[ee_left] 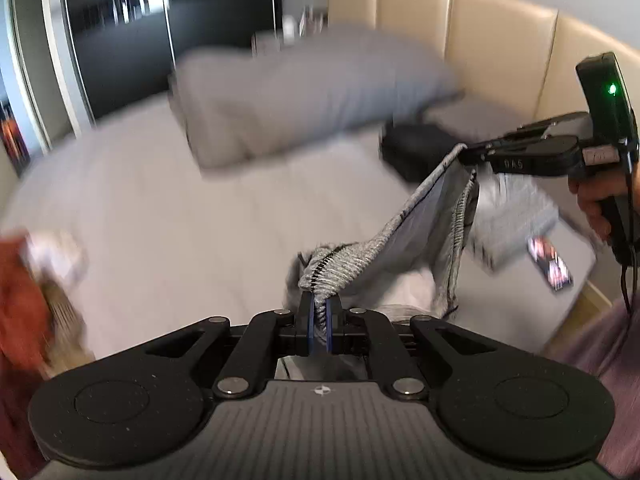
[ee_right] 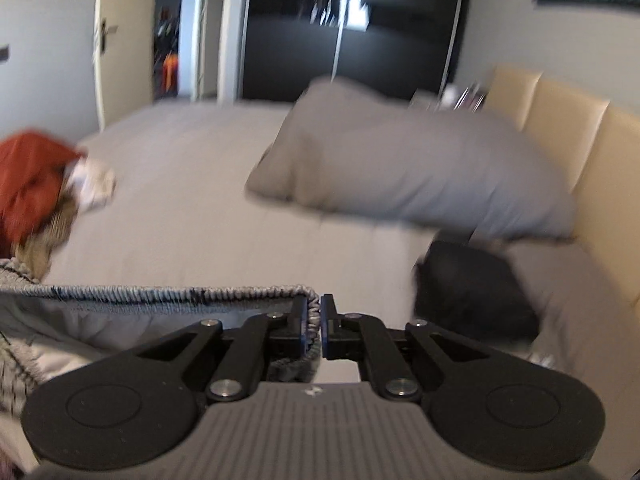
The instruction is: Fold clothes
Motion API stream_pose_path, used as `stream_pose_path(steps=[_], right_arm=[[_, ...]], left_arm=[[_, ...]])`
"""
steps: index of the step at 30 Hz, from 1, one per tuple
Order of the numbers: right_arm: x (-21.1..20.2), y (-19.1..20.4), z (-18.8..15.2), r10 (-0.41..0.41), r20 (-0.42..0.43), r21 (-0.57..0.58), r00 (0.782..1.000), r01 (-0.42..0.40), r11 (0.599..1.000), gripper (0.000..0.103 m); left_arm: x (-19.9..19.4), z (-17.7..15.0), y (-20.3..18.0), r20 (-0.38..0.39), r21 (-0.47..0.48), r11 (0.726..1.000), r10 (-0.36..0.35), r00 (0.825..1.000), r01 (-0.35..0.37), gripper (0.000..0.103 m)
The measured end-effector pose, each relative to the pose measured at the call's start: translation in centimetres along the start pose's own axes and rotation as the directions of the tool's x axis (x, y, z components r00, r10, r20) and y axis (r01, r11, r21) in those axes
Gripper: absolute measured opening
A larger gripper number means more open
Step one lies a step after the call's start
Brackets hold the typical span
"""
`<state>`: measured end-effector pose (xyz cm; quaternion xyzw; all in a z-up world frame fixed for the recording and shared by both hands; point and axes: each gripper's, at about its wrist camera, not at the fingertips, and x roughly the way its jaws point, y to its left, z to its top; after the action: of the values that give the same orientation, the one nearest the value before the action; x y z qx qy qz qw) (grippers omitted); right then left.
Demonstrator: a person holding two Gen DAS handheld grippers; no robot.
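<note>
A grey garment with a ribbed waistband point(ee_left: 404, 236) hangs stretched in the air above the bed. My left gripper point(ee_left: 319, 312) is shut on one end of the waistband. In the left wrist view my right gripper point(ee_left: 464, 154) grips the other end, up at the right, held by a hand. In the right wrist view the right gripper point(ee_right: 314, 312) is shut on the waistband's edge, and the grey garment point(ee_right: 152, 296) runs off to the left with its pale inside showing. Both views are blurred by motion.
The bed point(ee_left: 180, 220) has a pale sheet, a grey pillow point(ee_left: 304, 92) and a beige headboard point(ee_left: 500, 40). A pile of red and white clothes point(ee_right: 40, 184) lies at the left. A black item point(ee_right: 476, 292), folded grey clothes point(ee_left: 516, 220) and a phone point(ee_left: 550, 264) lie at the right.
</note>
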<state>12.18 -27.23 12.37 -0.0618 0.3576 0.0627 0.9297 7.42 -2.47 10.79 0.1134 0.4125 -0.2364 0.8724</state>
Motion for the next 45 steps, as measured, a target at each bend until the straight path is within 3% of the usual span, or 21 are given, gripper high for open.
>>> stream_pose_path(steps=[4,9,11,14,16,18,19,20,22,24,28,32,34,36,37,38,40,42,45], right_arm=[[3.3,1.9,-5.0,0.071,-0.124,-0.013,0.99,-0.074,0.997,0.008],[4.8,3.0,-10.2,0.113,-0.279,-0.038,0.954,-0.128,0.991,0.008],[4.4,2.8,-11.3,0.118,-0.313,-0.042,0.942,-0.138,0.99,0.009],[4.2,2.4,-13.4,0.127,-0.357,-0.041,0.926,-0.151,0.988,0.012],[4.1,2.0,-14.6,0.144,-0.381,-0.026,0.913,-0.166,0.986,0.013],[3.4,1.9,-15.9,0.15,-0.382,-0.024,0.912,-0.172,0.985,0.022],[2.9,1.9,-16.5,0.144,-0.376,-0.023,0.915,-0.165,0.986,0.043],[2.5,1.8,-17.0,0.139,-0.365,-0.014,0.921,-0.155,0.988,0.057],[1.8,1.5,-17.9,0.144,-0.344,0.018,0.928,-0.147,0.989,0.057],[1.7,1.4,-18.5,0.177,-0.335,0.074,0.925,-0.161,0.984,0.057],[2.1,1.5,-19.0,0.261,-0.317,0.221,0.912,-0.197,0.955,0.055],[3.3,2.5,-18.9,0.321,-0.298,0.294,0.899,-0.233,0.927,0.055],[4.1,2.9,-18.4,0.311,-0.283,0.282,0.907,-0.231,0.931,0.055],[5.0,3.4,-17.9,0.27,-0.282,0.25,0.921,-0.201,0.947,0.052],[5.5,3.5,-17.7,0.255,-0.289,0.238,0.923,-0.189,0.953,0.042],[5.9,3.6,-17.7,0.243,-0.303,0.227,0.922,-0.178,0.957,0.025],[6.2,3.4,-17.9,0.234,-0.323,0.228,0.917,-0.165,0.96,0.014],[6.0,3.0,-18.2,0.22,-0.342,0.228,0.914,-0.146,0.963,0.014],[5.6,2.3,-19.4,0.203,-0.377,0.231,0.904,-0.12,0.965,0.014]], left_arm=[[3.6,-5.4,0.6,-0.127,-0.004,1.0,-0.031,0.991,0.031,0.004],[6.2,-9.8,0.2,-0.181,-0.005,0.999,-0.049,0.982,0.049,0.005],[7.1,-11.1,-0.1,-0.194,0.01,0.999,-0.041,0.98,0.044,0.012],[7.9,-12.0,-1.2,-0.219,0.063,0.998,-0.011,0.976,0.026,0.04],[7.6,-12.4,-2.3,-0.194,0.138,0.99,0.025,0.981,0.002,0.054],[7.3,-12.9,-3.4,-0.156,0.212,0.977,0.062,0.986,-0.028,0.056],[7.1,-13.0,-3.9,-0.131,0.24,0.97,0.081,0.988,-0.048,0.057],[6.8,-13.0,-4.4,-0.108,0.26,0.964,0.093,0.99,-0.062,0.058],[6.7,-12.6,-5.4,-0.075,0.289,0.956,0.076,0.994,-0.051,0.061],[7.0,-12.4,-6.4,-0.067,0.318,0.948,0.05,0.996,-0.027,0.061],[9.0,-12.6,-7.8,-0.097,0.387,0.921,0.074,0.993,-0.031,0.058],[11.3,-13.3,-7.5,-0.172,0.396,0.916,0.139,0.975,-0.06,0.045],[11.6,-13.2,-6.8,-0.19,0.372,0.926,0.146,0.971,-0.067,0.034],[11.7,-12.8,-5.7,-0.2,0.309,0.949,0.132,0.971,-0.065,0.023],[11.6,-12.4,-5.1,-0.198,0.265,0.962,0.121,0.973,-0.066,0.016],[11.3,-12.1,-4.3,-0.187,0.217,0.974,0.111,0.976,-0.069,0.015],[10.4,-11.3,-2.5,-0.15,0.103,0.991,0.099,0.984,-0.084,0.012],[9.2,-10.9,-0.4,-0.116,-0.007,0.993,0.119,0.986,-0.12,0.009],[7.6,-11.0,2.2,-0.086,-0.141,0.974,0.166,0.982,-0.177,0.007]])
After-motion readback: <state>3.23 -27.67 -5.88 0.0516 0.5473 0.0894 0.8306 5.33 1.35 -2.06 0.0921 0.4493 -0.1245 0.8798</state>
